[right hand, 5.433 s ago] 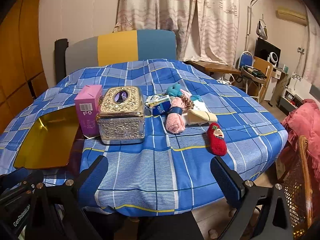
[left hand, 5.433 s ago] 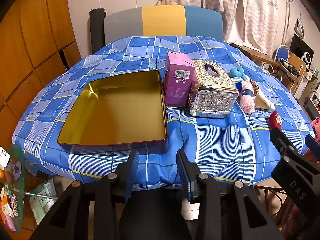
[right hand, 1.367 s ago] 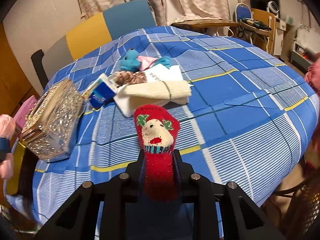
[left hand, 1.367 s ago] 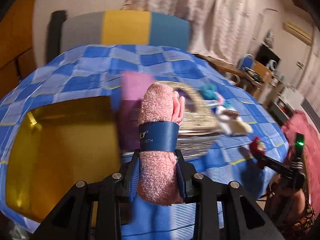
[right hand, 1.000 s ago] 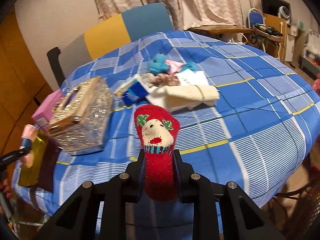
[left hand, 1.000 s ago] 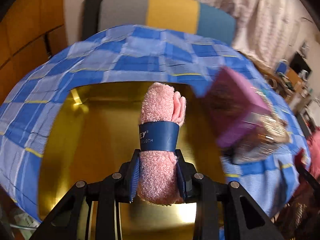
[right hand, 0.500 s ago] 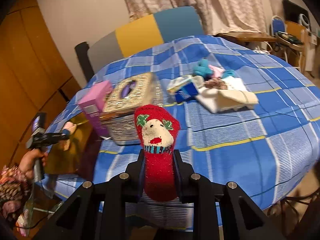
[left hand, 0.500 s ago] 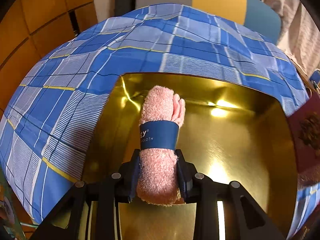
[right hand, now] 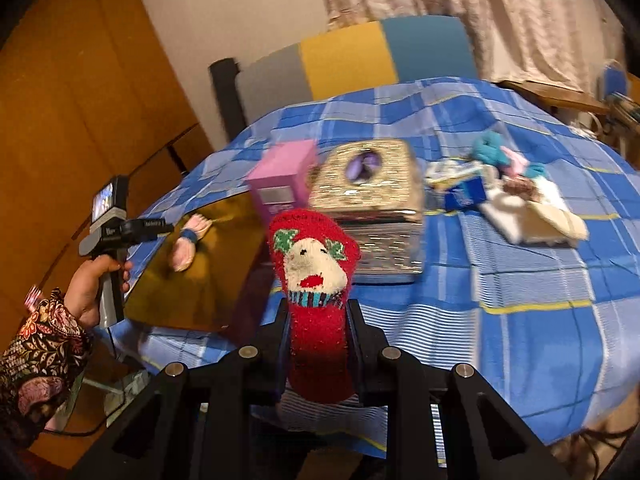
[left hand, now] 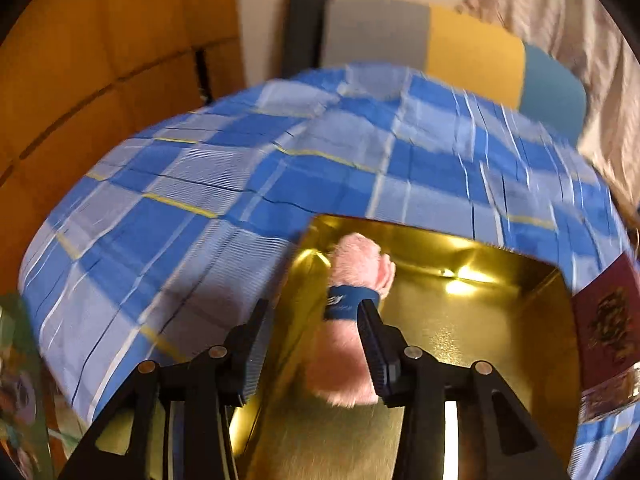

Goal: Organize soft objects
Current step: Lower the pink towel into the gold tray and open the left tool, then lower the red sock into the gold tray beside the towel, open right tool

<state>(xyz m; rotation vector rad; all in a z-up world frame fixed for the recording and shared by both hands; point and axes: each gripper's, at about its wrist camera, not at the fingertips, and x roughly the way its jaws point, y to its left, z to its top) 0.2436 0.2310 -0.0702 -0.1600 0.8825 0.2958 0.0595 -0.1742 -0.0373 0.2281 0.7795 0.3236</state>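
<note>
Left wrist view: left claw (left hand: 314, 340) spread wide, rolled pink fluffy cloth with a blue paper band (left hand: 352, 320) lying loose between the fingers, against the right one, inside the shallow gold metal tray (left hand: 500, 320) on the blue checked table (left hand: 240, 184). Right wrist view: right claw (right hand: 318, 344) pinching a red fuzzy sock with a white face (right hand: 316, 280), held above the table edge, near the ornate silver tissue box (right hand: 372, 204) and pink carton (right hand: 280, 180).
</note>
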